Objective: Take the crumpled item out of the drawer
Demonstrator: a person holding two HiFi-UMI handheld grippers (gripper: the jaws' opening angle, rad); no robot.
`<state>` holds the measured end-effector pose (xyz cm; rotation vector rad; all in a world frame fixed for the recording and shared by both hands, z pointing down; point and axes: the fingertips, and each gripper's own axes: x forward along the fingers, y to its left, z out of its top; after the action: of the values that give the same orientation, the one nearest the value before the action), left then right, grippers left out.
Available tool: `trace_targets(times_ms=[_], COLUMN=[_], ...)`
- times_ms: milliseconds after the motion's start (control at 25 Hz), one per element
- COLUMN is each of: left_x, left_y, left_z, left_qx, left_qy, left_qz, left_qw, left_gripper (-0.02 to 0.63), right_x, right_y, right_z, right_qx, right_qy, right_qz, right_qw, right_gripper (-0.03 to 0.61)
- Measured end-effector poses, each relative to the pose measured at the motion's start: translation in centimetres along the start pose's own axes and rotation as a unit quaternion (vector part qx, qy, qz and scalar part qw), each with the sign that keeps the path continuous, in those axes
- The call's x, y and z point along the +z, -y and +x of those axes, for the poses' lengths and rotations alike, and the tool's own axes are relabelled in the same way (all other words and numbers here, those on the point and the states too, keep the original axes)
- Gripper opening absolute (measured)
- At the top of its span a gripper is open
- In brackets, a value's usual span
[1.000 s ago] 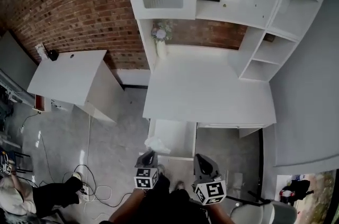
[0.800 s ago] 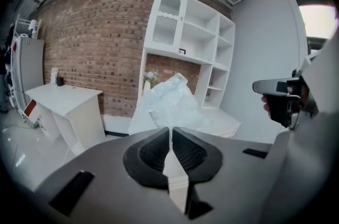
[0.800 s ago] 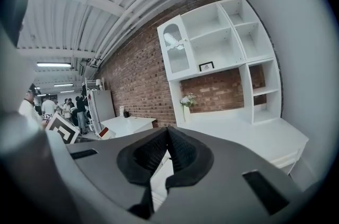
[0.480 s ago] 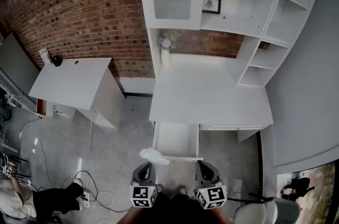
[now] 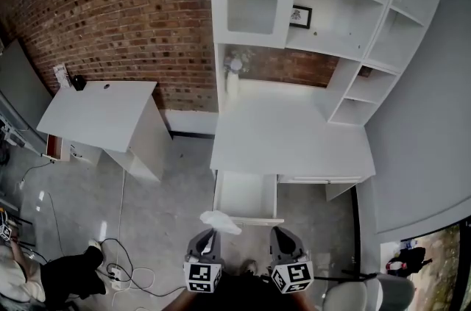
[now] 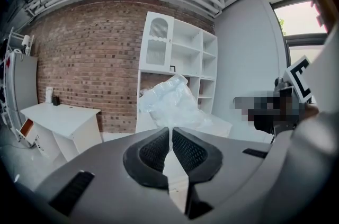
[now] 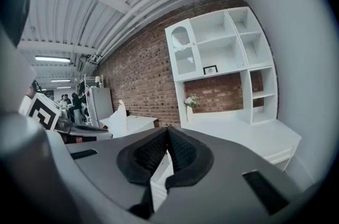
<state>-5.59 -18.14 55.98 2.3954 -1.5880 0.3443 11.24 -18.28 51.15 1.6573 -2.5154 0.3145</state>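
Note:
My left gripper point(image 5: 209, 237) is shut on a crumpled clear plastic bag point(image 5: 218, 221), held in the air just in front of the open white drawer point(image 5: 245, 193) of the desk point(image 5: 291, 137). In the left gripper view the crumpled bag point(image 6: 170, 102) rises from between the closed pads of that gripper point(image 6: 171, 133). My right gripper point(image 5: 281, 240) hangs beside it at the lower middle, shut with nothing between its pads point(image 7: 167, 135). The drawer looks bare inside.
A white hutch with shelves point(image 5: 331, 1) stands on the desk against the brick wall. A separate white table point(image 5: 99, 111) is at the left. Cables point(image 5: 121, 269) lie on the grey floor at the lower left. A chair point(image 5: 360, 296) shows at the lower right.
The bag has come away from the drawer's front edge and now hangs clear of it in my left gripper. Both grippers have drawn back toward me. The head view has tilted up.

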Motion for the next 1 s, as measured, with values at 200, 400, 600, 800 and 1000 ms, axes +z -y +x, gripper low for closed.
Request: trace_targets(times_ms=[200, 400, 600, 800, 1000], left_x=[-0.2, 0.1, 0.4, 0.2, 0.0], left_y=[-0.3, -0.4, -0.4, -0.6, -0.8], left_z=[-0.6, -0.9, -1.1, -1.0, -0.9], left_qx=[-0.002, -0.005, -0.009, -0.008, -0.009], left_qy=[0.005, 0.008, 0.013, 0.015, 0.013], left_qz=[-0.004, -0.001, -0.002, -0.004, -0.004], left_qw=[1.0, 1.0, 0.9999, 0.9999, 0.9999], left_gripper=[0.043, 0.043, 0.043, 0.043, 0.043], right_x=[0.0, 0.1, -0.2, -0.1, 0.0], right_y=[-0.9, -1.7, -2.1, -2.1, -2.1], right_z=[0.0, -0.1, -0.3, -0.3, -0.2], right_qx=[0.0, 0.008, 0.01, 0.005, 0.006], right_qy=[0.004, 0.003, 0.002, 0.0, 0.002], right_qz=[-0.005, -0.006, -0.007, -0.008, -0.009], right_qw=[1.0, 1.0, 1.0, 1.0, 1.0], right_gripper=[0.014, 0.012, 0.012, 0.012, 0.012])
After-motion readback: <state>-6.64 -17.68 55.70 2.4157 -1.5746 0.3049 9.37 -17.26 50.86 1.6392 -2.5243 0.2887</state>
